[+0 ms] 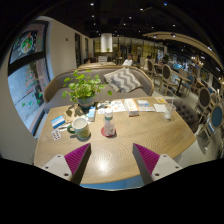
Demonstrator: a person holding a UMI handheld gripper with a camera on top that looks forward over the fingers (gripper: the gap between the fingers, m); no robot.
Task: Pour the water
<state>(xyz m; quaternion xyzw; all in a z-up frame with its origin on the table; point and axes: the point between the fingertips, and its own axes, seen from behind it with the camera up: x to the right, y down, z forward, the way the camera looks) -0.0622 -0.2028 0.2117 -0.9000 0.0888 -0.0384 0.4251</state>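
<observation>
My gripper [111, 160] is open and empty, held above the near edge of a round wooden table [120, 150]; its two magenta pads [77, 158] stand wide apart with bare tabletop between them. Beyond the fingers, a small bottle [108, 117] stands on a pinkish coaster on the table. To its left are a cup [81, 127] and a blue object [80, 118]. None of them is near the fingers.
A green potted plant [84, 90] stands at the table's far left. Papers and booklets [130, 105] lie at the far side, with a glass [167, 112] at the right. A sofa with a patterned cushion [123, 79] is behind; chairs [205, 100] stand at the right.
</observation>
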